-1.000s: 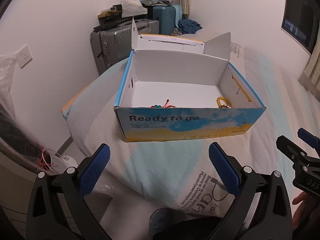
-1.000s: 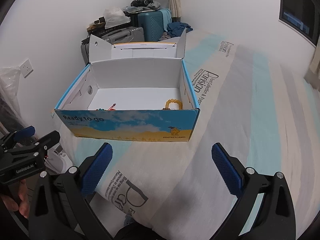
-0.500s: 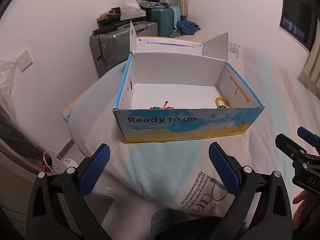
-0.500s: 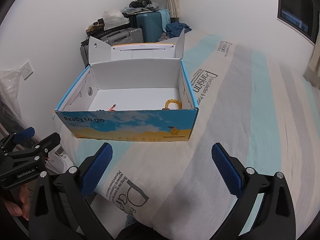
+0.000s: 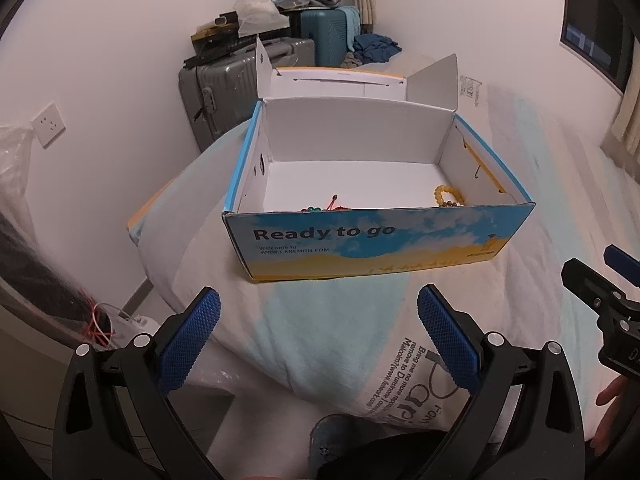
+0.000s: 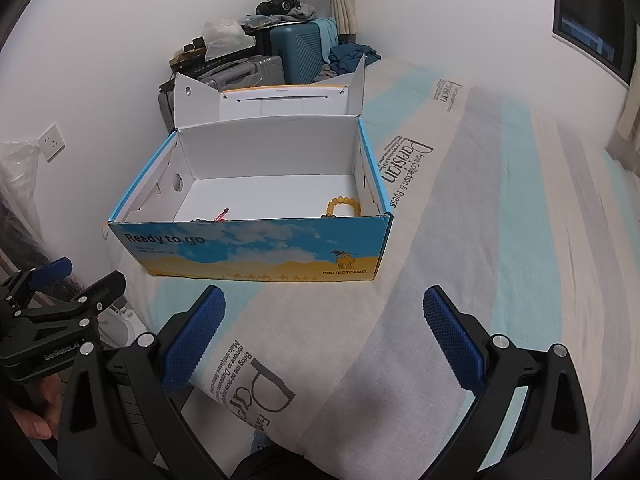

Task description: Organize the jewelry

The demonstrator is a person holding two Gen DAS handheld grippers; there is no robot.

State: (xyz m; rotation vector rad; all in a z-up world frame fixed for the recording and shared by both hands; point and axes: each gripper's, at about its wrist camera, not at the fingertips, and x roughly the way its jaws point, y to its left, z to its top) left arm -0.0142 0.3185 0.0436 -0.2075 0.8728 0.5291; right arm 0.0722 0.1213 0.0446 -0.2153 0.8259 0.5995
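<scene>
An open blue and yellow cardboard box [image 5: 372, 246] [image 6: 256, 256] stands on the bed, its lid folded back. Inside lie a yellow bead bracelet [image 5: 448, 197] [image 6: 344, 206] near the right front corner and a green-and-red beaded piece [image 5: 326, 206] [image 6: 218, 217] behind the front wall. My left gripper [image 5: 318, 320] is open and empty, short of the box front. My right gripper [image 6: 324, 322] is open and empty, also short of the box. Each gripper shows at the edge of the other's view.
The bed [image 6: 500, 240] has a striped blue and beige cover with printed text. Grey [image 5: 224, 88] and teal [image 6: 298, 54] suitcases with clutter stand against the far wall. A wall socket [image 5: 48, 125] is at left. The bed's left edge drops to the floor.
Both grippers have moved slightly closer to the box and risen, so more of its inside shows. Both stay open and empty.
</scene>
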